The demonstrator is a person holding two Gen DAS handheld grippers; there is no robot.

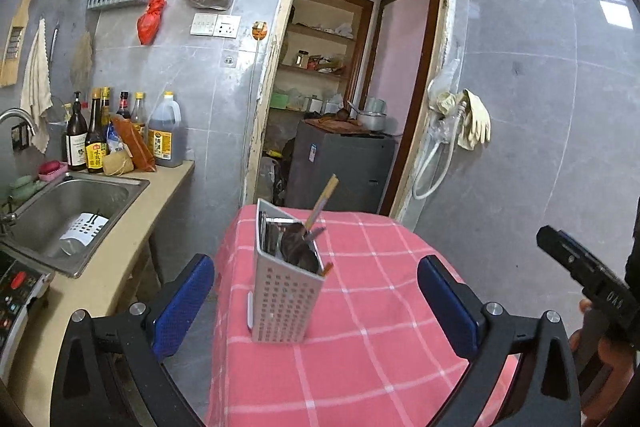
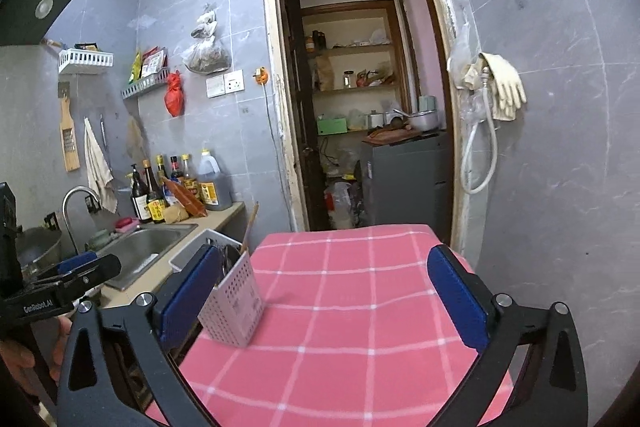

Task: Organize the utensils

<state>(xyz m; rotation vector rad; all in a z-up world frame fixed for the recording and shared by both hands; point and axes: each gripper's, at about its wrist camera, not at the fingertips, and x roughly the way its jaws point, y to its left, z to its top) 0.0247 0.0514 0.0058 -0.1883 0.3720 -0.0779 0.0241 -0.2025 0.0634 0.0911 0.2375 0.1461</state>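
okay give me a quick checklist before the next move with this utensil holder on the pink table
1. Left gripper empty, jaws wide: ok.
2. Right gripper empty, jaws wide: ok.
3. Utensil holder upright on the pink checked tablecloth: ok.
4. Utensils in the holder, chopsticks sticking out the top: ok.
5. Holder clear of the table edge: not ok, it stands near the edge on the sink side in the right wrist view.
6. Second white holder lying in the sink, empty or not: cannot tell.
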